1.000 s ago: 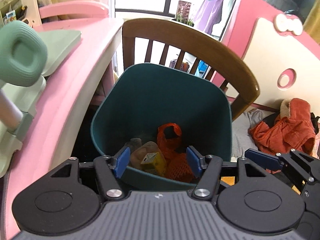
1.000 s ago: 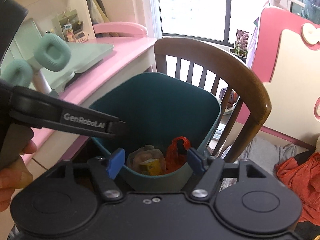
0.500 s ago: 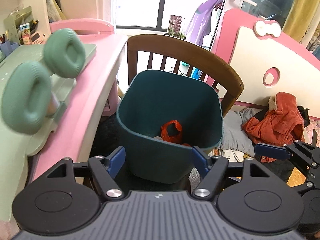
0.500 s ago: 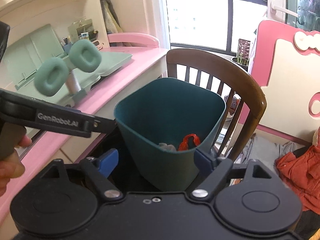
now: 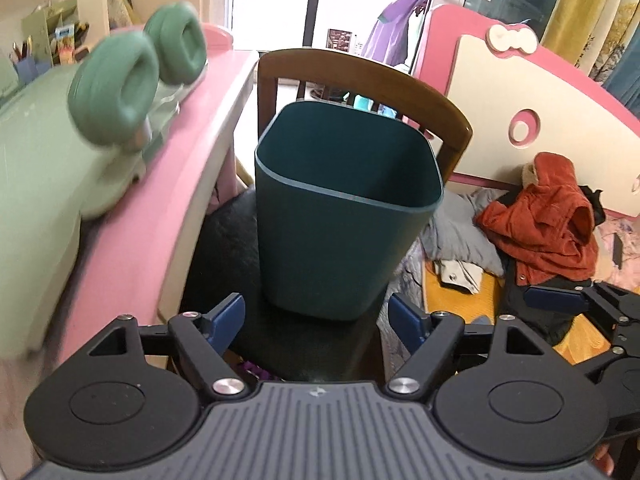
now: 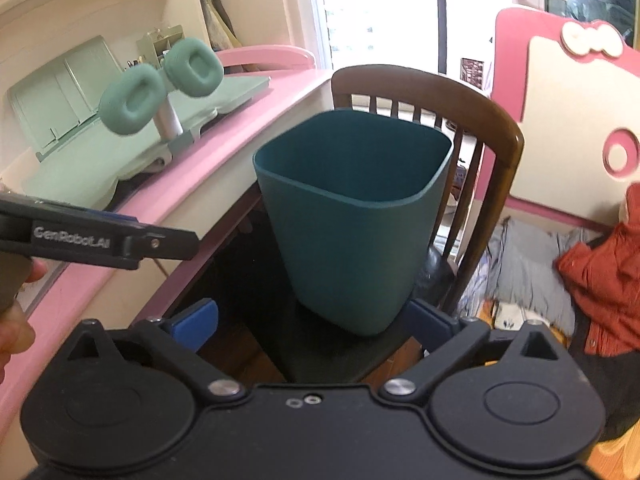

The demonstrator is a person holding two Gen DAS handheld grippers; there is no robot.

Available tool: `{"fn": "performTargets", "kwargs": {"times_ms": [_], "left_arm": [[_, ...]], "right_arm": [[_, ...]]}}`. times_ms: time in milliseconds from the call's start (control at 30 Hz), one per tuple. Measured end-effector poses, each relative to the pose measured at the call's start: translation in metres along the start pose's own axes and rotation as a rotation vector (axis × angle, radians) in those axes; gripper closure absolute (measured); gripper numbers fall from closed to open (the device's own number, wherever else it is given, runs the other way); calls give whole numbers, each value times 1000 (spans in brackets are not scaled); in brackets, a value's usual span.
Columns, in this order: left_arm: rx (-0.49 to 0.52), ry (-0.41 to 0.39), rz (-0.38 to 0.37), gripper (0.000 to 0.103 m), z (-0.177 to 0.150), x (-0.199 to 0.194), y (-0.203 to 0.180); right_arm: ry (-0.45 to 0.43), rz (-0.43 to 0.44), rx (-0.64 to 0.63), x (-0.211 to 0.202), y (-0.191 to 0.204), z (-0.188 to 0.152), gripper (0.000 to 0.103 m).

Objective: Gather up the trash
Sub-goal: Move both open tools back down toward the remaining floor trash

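Now teal bin ahead of both open tools, upright

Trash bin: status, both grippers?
Left gripper and right gripper open, empty, jaws just widened. Teal bin upright on chair seat. Nothing in the way.

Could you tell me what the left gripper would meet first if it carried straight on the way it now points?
Most likely the near wall of the teal bin, upright on the dark chair seat. The open left gripper holds nothing; depth is uncertain.
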State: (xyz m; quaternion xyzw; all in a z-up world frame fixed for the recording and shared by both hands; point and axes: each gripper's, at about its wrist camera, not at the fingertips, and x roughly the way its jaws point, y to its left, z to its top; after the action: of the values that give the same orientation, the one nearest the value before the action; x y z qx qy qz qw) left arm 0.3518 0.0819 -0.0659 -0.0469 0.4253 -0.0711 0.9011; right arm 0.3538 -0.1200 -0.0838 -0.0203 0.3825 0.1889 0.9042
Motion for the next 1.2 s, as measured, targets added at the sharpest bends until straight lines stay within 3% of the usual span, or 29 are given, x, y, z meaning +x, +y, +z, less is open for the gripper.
{"fn": "performTargets", "kwargs": {"times_ms": [167, 433, 633, 967, 1200], "left_arm": [[-20, 27, 1, 22, -33, 11, 8], [-62, 121, 4, 22, -98, 61, 12], [-83, 214, 28, 22, -159, 120, 13], [-123, 399, 110, 22, -290, 229, 35], [-218, 492, 170, 22, -354, 313, 71]], "right_arm": [[29, -19, 52, 14, -2, -27, 0], [120, -49, 99, 56, -14, -80, 0], [196, -40, 84, 101, -25, -132, 0], [294, -11, 106, 210, -36, -237, 0], [325, 8, 143, 283, -42, -297, 0]]}}
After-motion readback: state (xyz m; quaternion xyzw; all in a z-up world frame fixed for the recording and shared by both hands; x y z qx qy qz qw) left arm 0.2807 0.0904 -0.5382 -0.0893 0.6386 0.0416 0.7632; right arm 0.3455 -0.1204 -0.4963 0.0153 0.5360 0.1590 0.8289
